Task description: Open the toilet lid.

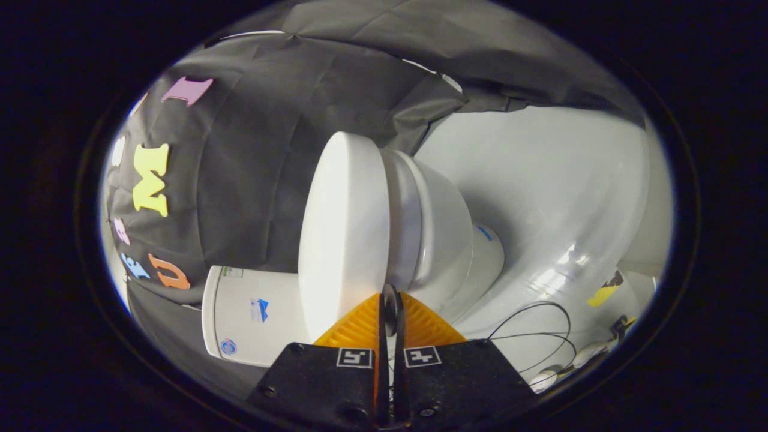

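The view is turned on its side. The white toilet lid (345, 234) lies shut on the seat and bowl (444, 234), and the white tank (246, 315) stands beside the lid. My gripper (390, 300) has its orange fingers (360, 327) pressed together, shut with nothing seen between them. The fingertips sit right at the lid's rim, at the seam between lid and seat, near the tank end. Whether they touch the rim I cannot tell.
Black cloth wall (252, 162) hangs behind the toilet and tank. A glossy white floor (540, 198) spreads beyond the bowl, with thin black cables (540, 336) and a small yellow and black marker (606, 291) lying on it.
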